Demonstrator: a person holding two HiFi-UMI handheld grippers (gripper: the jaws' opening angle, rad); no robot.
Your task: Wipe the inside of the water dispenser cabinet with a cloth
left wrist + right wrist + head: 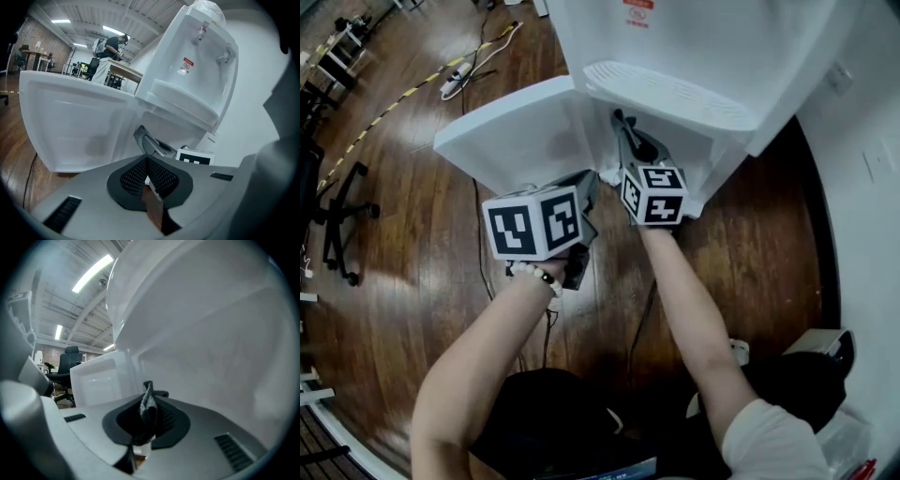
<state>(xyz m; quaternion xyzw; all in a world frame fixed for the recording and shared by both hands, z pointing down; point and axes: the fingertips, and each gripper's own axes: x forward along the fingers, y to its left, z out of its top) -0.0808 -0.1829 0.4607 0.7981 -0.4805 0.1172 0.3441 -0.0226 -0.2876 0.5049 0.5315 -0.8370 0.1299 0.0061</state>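
Below the drip tray point(670, 94) of the white water dispenser point(712, 37) the cabinet stands open, and its door point(511, 131) is swung out to the left over the wooden floor point(403, 234). On the far left of the floor lie a power strip point(455, 77) and a yellow-black striped tape point(384, 111), and an office chair base point(342, 220) stands at the left edge. The open door is close in front of the left gripper point(147, 174), whose jaws are pressed together with nothing between them. It is held just beside the door's near edge, on a bent forearm with a bead bracelet point(534, 274) at the wrist. The right gripper point(147, 397) reaches further, into the cabinet opening under the dispenser body, on an arm stretched almost straight, with a white sleeve point(769, 441) at the near end. Its jaws are closed on a bunched grey cloth point(150, 405), which sticks up between them, near the white inner wall point(211, 357). Whether the cloth touches the wall, I cannot tell.
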